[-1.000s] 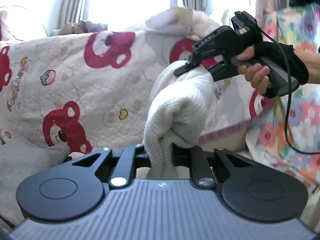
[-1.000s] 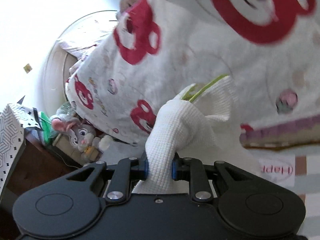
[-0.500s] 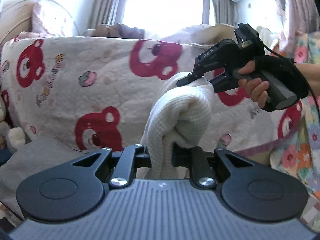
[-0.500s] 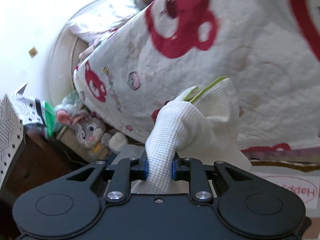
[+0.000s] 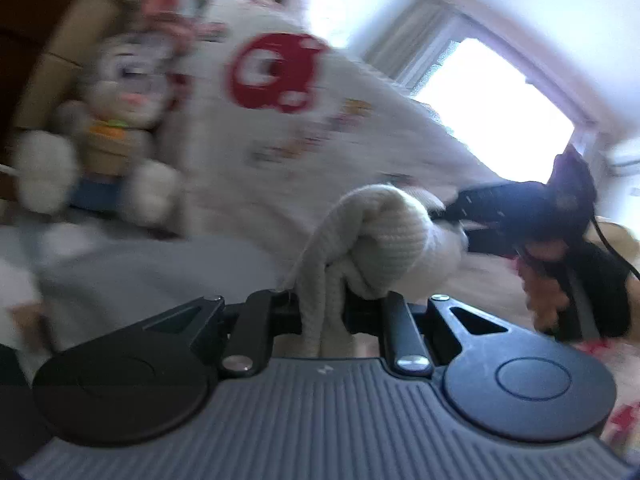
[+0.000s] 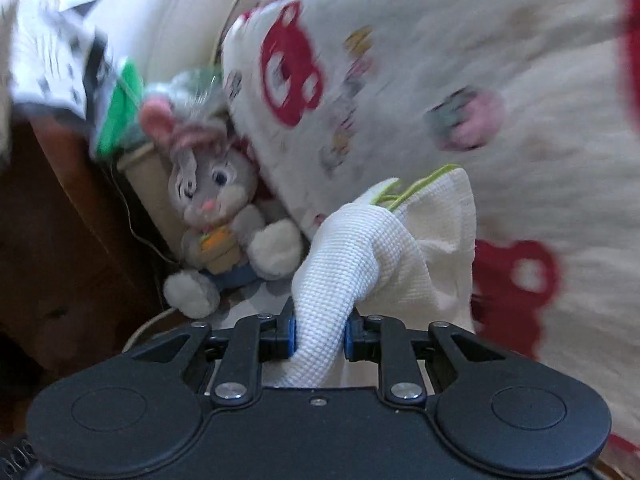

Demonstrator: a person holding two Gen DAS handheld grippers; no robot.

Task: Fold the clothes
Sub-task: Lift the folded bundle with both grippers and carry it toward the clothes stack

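Observation:
A cream waffle-knit garment point(image 5: 384, 236) hangs bunched in the air between both grippers. My left gripper point(image 5: 322, 312) is shut on one bunched end of it. In the right wrist view my right gripper point(image 6: 318, 338) is shut on another thick fold of the same garment point(image 6: 352, 256), whose edge shows a yellow-green trim point(image 6: 416, 186). The left wrist view also shows the right gripper point(image 5: 512, 208) from outside, at the right, pinching the cloth, held by a hand in a black glove point(image 5: 568, 280). Both views are blurred by motion.
A white quilt with red bear prints point(image 6: 460, 100) covers the bed behind. A grey plush rabbit point(image 6: 216, 208) sits against a wooden headboard point(image 6: 60, 240) at the left. A grey cloth point(image 5: 140, 276) lies on the bed. A bright window point(image 5: 492, 100) is at the upper right.
Both grippers swung leftward along the bed with the garment still held, and both rolled. The plush rabbit and headboard came into view; the floral cloth at the right left the left wrist view.

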